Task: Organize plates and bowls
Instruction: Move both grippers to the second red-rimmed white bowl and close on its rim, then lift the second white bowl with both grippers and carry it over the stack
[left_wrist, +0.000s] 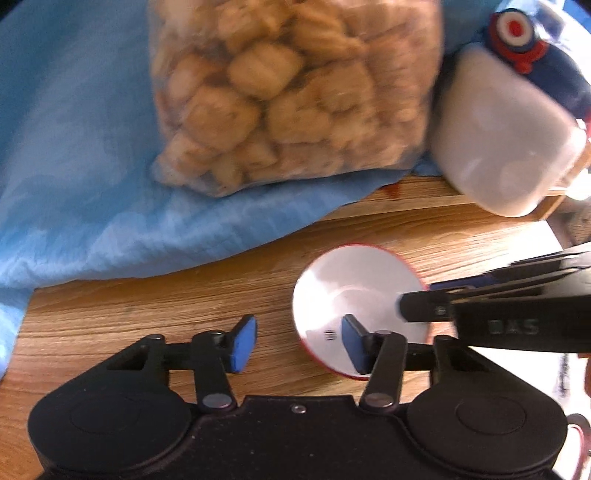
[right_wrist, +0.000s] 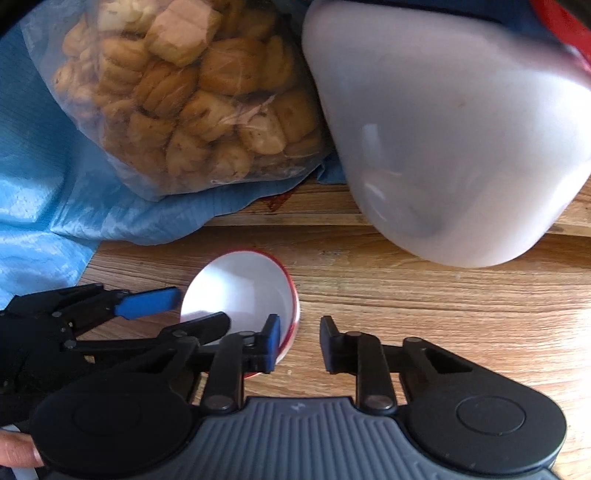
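A small white bowl with a red rim (left_wrist: 354, 291) (right_wrist: 240, 291) sits on the wooden table. My left gripper (left_wrist: 299, 343) is open; its right finger is inside the bowl and its left finger is outside it, over the table. It shows at the left of the right wrist view (right_wrist: 173, 314). My right gripper (right_wrist: 297, 343) is open and straddles the bowl's right rim, its left pad inside the bowl. It enters the left wrist view from the right (left_wrist: 417, 299).
A clear bag of biscuits (left_wrist: 291, 92) (right_wrist: 192, 99) lies on a blue plastic sheet (left_wrist: 74, 177) (right_wrist: 33, 184) at the back. A white rounded container (left_wrist: 506, 140) (right_wrist: 454, 136) lies tilted at the back right. A wooden board edge (right_wrist: 295, 218) runs beneath it.
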